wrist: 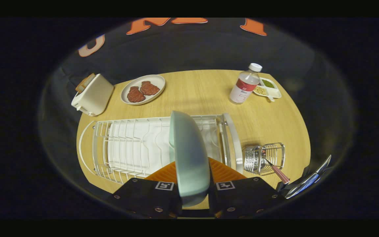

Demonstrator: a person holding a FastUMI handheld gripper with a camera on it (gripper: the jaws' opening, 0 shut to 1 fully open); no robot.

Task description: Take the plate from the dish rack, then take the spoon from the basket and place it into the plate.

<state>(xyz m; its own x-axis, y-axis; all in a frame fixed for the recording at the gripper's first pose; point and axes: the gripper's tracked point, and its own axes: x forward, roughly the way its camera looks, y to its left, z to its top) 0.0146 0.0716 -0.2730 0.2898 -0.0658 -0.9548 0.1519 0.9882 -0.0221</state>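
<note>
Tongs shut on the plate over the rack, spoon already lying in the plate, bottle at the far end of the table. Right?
Not quite. The spoon is not in the plate: it stands in the wire basket beside the dish rack, as the gripper view shows. The rest holds: the tongs are shut on the plate over the rack, and the bottle is at the table's far end.

The plate [189, 161] held edge-on between my gripper's [194, 194] fingers hides part of the dish rack [127, 148] behind. The spoon's [275, 166] bowl is lost among basket [264, 158] wires. Bottle [245, 86] label too small to read.
</note>
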